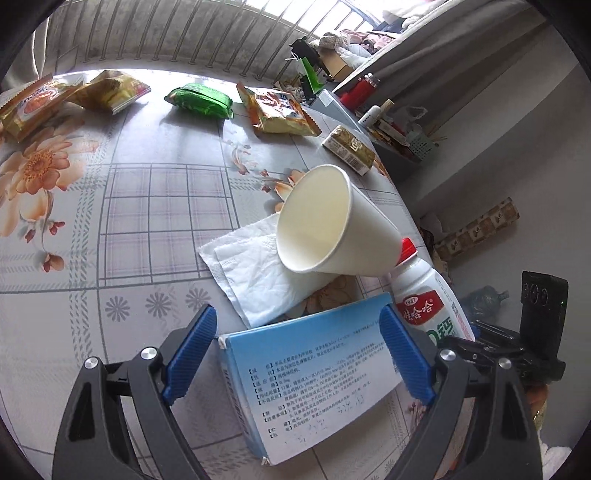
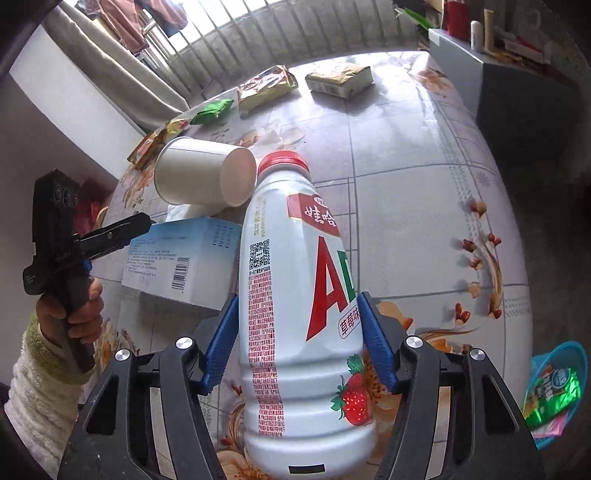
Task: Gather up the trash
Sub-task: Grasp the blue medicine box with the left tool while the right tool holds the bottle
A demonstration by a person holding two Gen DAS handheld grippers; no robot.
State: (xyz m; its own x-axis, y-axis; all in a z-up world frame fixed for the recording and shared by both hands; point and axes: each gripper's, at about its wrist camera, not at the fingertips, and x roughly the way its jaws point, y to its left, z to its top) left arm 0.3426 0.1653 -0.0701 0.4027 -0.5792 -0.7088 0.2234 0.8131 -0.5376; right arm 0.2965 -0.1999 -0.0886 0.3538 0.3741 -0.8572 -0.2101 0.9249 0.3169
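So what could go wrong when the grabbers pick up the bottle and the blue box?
The paper cup lies on its side against the bottle, so lifting the bottle may send it rolling. The right gripper hugs a smooth, rounded bottle, which could slip. The left gripper stands open around the blue box, a wide box lying askew between the fingers, so it might twist when squeezed.

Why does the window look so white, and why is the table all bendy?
Left wrist view: daylight blows out the window and glares on the table. Right wrist view: the fisheye lens curves the table; the bottle looms close.
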